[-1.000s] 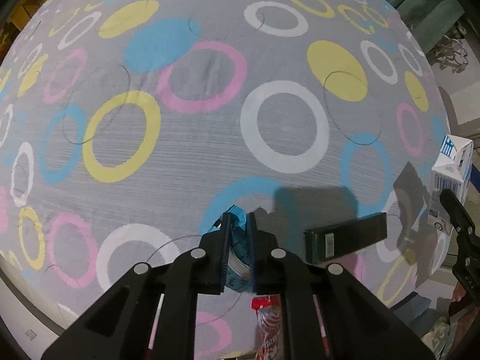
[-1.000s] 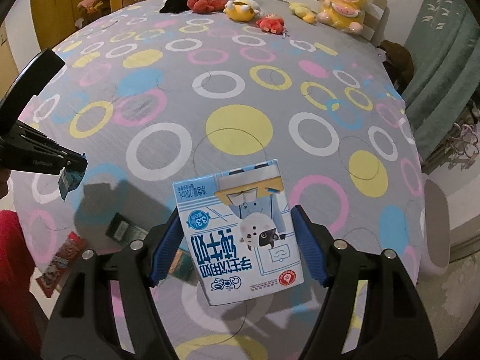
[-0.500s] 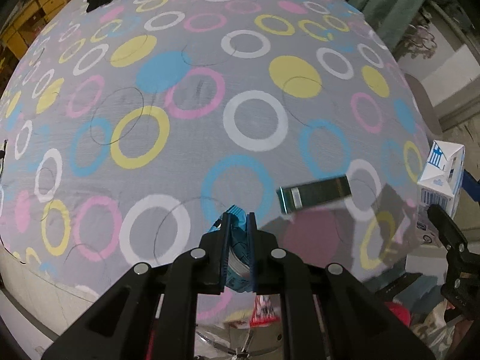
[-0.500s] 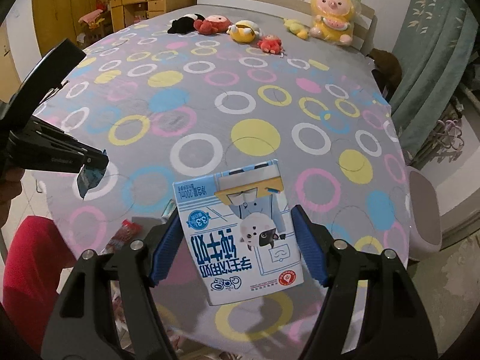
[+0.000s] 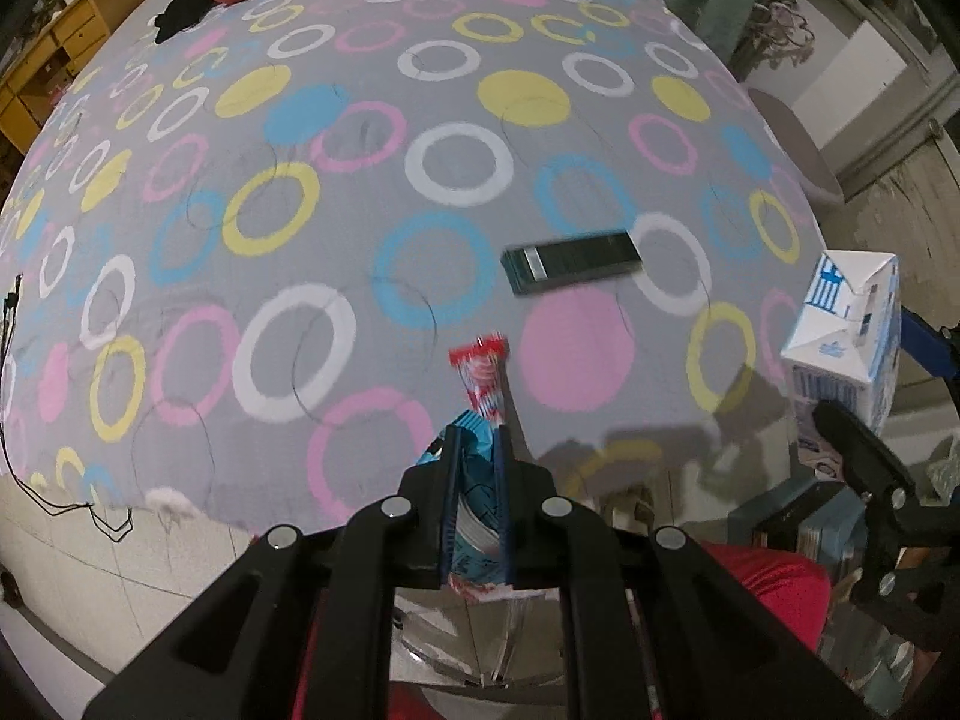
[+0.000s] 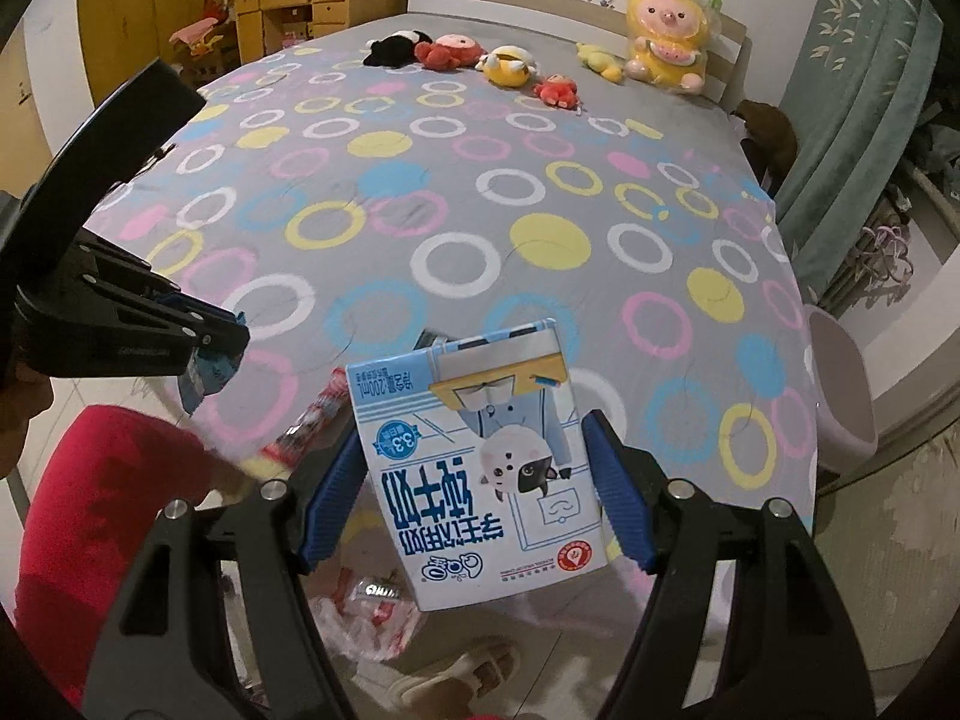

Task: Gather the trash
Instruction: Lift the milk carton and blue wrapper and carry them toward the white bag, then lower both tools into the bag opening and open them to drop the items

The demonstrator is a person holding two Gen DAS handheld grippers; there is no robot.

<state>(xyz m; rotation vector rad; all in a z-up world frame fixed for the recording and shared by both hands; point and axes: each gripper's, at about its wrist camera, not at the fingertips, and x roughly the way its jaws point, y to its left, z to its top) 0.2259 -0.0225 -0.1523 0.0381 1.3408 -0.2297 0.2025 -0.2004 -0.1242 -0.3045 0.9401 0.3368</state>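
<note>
My left gripper (image 5: 475, 450) is shut on a blue wrapper (image 5: 474, 516) and holds it off the near edge of the bed; it also shows in the right wrist view (image 6: 210, 369). My right gripper (image 6: 471, 456) is shut on a white and blue milk carton (image 6: 480, 468), held upside down above the floor; the carton also shows in the left wrist view (image 5: 846, 336). A red snack wrapper (image 5: 483, 378) and a dark flat box (image 5: 573, 261) lie on the bed near its near edge.
The bed (image 6: 456, 222) has a grey sheet with coloured rings. Several plush toys (image 6: 510, 63) lie by the headboard. A clear bag with trash (image 6: 372, 624) and a slipper (image 6: 456, 669) lie on the floor. A lilac stool (image 6: 840, 372) stands right.
Both grippers have pulled back from the bed toward its near edge, each keeping its item. More of the floor, the trash bag and the red wrapper have come into view.
</note>
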